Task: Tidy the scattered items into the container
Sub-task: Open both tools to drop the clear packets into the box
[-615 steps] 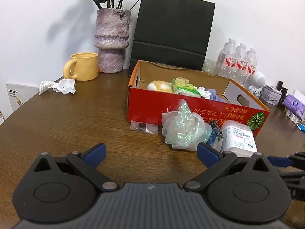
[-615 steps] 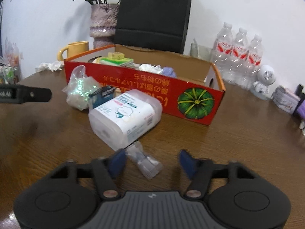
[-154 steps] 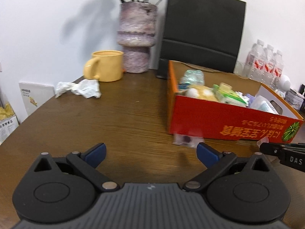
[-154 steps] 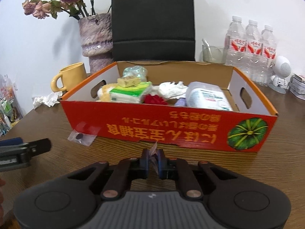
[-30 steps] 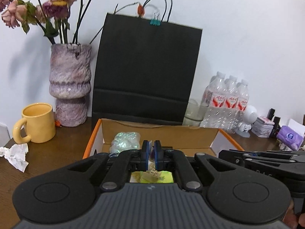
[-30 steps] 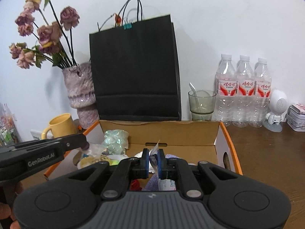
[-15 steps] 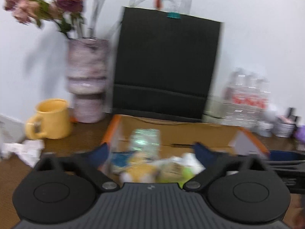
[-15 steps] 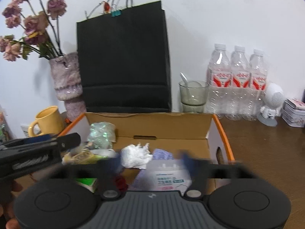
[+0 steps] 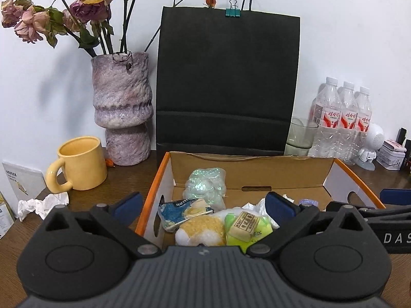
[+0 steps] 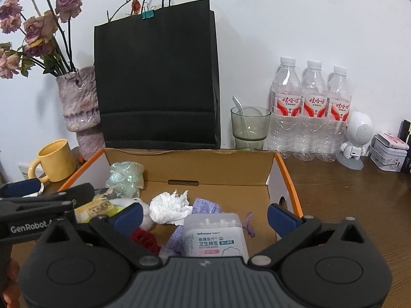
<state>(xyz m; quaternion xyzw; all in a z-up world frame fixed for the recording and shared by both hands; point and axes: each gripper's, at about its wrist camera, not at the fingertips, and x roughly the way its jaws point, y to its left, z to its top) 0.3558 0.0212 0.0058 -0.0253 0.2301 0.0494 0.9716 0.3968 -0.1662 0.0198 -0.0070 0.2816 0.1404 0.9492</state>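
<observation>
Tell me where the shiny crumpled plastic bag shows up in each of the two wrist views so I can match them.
Left wrist view: the shiny plastic bag sits just left of centre, in the cardboard box's far left corner.
Right wrist view: the same bag appears at centre left, again in the box's far left corner, against the back wall.
Shared landmark: the black paper bag stands directly behind the box in both views.

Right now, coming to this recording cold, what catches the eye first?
The orange-rimmed cardboard box at centre, heaped with small items: a cotton-bud tub, a crumpled tissue, a yellow plush toy. Behind it, a tall black paper bag leans on the wall, with a vase of dried roses to its left. Both grippers hover open over the box.
</observation>
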